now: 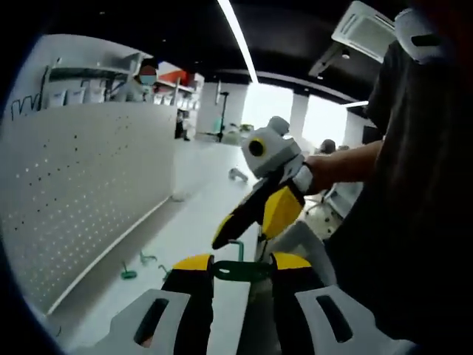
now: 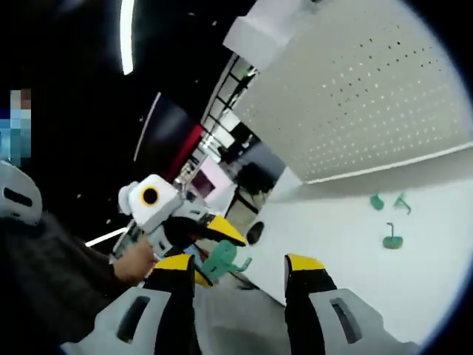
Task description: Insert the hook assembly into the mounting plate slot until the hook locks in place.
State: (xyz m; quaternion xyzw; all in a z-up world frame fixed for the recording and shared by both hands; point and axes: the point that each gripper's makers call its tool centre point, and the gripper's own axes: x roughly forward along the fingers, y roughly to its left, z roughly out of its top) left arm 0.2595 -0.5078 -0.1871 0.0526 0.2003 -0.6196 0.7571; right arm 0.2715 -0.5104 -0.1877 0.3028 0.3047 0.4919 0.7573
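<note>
On the white counter (image 2: 347,259) below the pegboard (image 2: 369,103) we counted three green hooks (image 2: 392,238); a fourth hook (image 1: 240,270) sat clenched in our left claw (image 1: 242,268), while the right claw (image 2: 240,270) stood released.

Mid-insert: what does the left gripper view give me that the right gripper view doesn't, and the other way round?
Left gripper view: the green hook seen close up, clamped across the left gripper's jaws, with bright windows far behind.
Right gripper view: the right gripper's own jaws apart with nothing between them, and a clear count of three loose hooks.
Both: the held hook, the white pegboard, and the white table with spare hooks lying on it.
</note>
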